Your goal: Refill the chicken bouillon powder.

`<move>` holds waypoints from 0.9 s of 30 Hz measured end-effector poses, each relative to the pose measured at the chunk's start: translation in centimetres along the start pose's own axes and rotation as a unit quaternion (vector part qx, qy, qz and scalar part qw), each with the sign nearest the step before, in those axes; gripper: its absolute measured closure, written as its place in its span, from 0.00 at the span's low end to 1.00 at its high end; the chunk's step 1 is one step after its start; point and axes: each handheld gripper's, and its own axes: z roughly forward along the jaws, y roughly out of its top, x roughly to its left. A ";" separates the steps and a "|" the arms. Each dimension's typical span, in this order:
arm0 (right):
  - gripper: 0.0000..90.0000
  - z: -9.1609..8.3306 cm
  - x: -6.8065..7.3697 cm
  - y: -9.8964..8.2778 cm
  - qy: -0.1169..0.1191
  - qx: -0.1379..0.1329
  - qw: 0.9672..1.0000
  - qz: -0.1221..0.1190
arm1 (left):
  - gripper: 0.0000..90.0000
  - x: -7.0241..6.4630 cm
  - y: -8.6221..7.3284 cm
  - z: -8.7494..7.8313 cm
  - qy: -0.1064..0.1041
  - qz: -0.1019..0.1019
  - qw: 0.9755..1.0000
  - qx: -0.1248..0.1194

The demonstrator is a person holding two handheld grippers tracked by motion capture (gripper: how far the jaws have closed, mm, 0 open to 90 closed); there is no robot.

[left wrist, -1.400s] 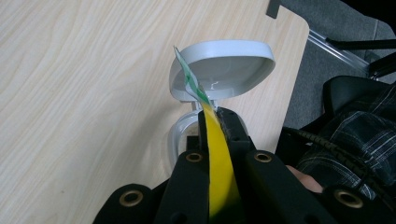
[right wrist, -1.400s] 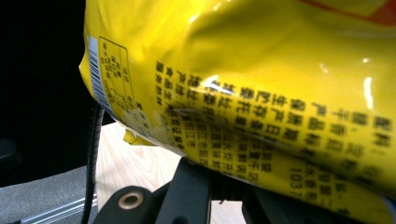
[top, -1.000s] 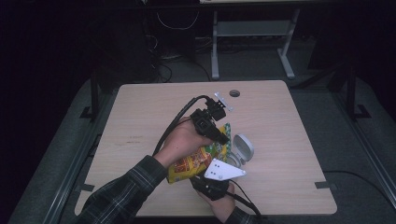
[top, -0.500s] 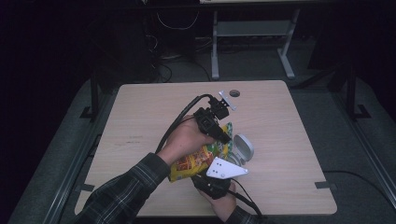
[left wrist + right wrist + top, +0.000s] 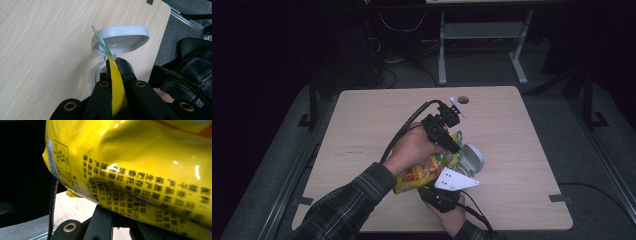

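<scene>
Nothing moved since earlier frame: left gripper (image 5: 113, 66) and right gripper (image 5: 441, 192) both pinching yellow snack bag (image 5: 424, 170)

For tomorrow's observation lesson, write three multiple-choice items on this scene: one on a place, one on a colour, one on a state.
1. Where is the grey bowl?
A. on the floor
B. on the table, just beyond the snack bag
C. on a shelf

2. The bag is mainly:
A. yellow
B. blue
C. white

3. The left tool is:
A. wide open
B. lying on the table
C. shut on the bag's edge

Answers:
1 B, it sits on the wood past the bag.
2 A, yellow wrapper in every view.
3 C, the jaws pinch the yellow film.
</scene>
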 end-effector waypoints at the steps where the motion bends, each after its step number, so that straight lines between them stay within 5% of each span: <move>1: 1.00 0.0 0.0 0.0 0.000 0.000 1.000 0.000 | 1.00 0.0 0.0 0.0 0.000 0.000 1.000 0.000; 27: 1.00 0.0 0.1 0.1 0.002 -0.002 1.000 0.002 | 1.00 -0.2 0.1 0.0 0.004 0.000 1.000 0.007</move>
